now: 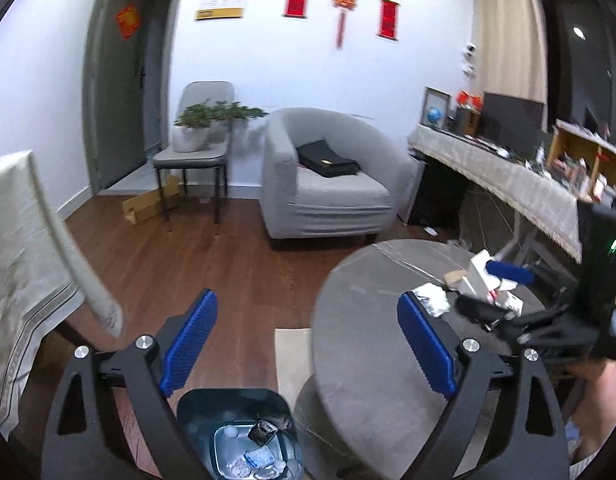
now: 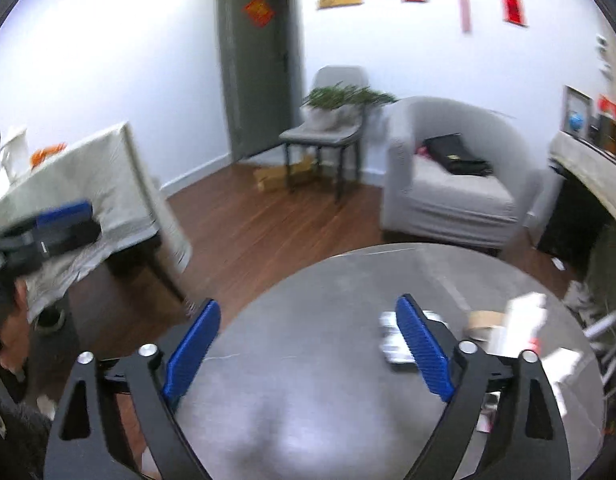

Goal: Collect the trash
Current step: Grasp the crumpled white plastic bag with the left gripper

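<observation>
A: Left wrist view?
B: Left gripper [image 1: 308, 344] hangs over the bin [image 1: 243, 432], jaws wide apart and empty; trash already lies inside. I'd judge a drop is done.
A: Right wrist view?
B: Right gripper [image 2: 308, 348], jaws also apart and empty, is above the table [image 2: 308, 400]. Blurred wrappers [image 2: 396, 340], probably foil, lie there; next it must reach and close on one.

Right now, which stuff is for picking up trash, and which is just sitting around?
For the job: trash bin, crumpled wrapper and white box on the round table.

Just sitting around: armchair, black bag, potted plant, cardboard box.
</observation>
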`<action>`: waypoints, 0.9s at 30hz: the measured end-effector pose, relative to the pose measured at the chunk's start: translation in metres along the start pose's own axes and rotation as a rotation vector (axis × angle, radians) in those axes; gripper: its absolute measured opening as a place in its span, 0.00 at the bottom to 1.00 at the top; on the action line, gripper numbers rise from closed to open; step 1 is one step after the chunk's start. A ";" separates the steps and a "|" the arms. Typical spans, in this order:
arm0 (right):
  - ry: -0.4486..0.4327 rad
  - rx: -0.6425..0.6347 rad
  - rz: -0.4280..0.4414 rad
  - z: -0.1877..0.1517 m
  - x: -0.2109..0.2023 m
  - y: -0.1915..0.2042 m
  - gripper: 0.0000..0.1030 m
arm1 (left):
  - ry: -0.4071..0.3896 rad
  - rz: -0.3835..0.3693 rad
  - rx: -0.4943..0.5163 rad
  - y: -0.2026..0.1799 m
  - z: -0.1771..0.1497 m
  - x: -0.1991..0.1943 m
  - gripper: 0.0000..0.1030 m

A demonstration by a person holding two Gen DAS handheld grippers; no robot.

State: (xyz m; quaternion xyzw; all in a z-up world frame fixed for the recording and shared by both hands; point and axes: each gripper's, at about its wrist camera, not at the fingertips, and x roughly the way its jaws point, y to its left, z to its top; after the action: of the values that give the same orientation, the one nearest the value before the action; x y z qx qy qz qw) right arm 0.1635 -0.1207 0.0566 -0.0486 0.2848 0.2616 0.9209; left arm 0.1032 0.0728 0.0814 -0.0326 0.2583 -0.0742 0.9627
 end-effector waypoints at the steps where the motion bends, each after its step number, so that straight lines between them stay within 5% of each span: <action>1: -0.017 0.028 -0.010 -0.002 -0.010 -0.015 0.92 | 0.002 -0.009 0.019 -0.008 0.001 0.005 0.91; 12: -0.012 0.102 -0.138 -0.035 -0.048 -0.107 0.96 | 0.104 -0.121 0.096 -0.081 0.002 0.092 0.91; 27: 0.103 0.118 -0.087 -0.076 -0.035 -0.150 0.96 | 0.274 -0.168 0.131 -0.133 -0.019 0.192 0.91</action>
State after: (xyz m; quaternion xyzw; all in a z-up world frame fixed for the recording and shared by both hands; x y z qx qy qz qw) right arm 0.1772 -0.2841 0.0034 -0.0200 0.3444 0.2014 0.9167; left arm 0.2409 -0.0899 -0.0162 0.0190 0.3782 -0.1747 0.9089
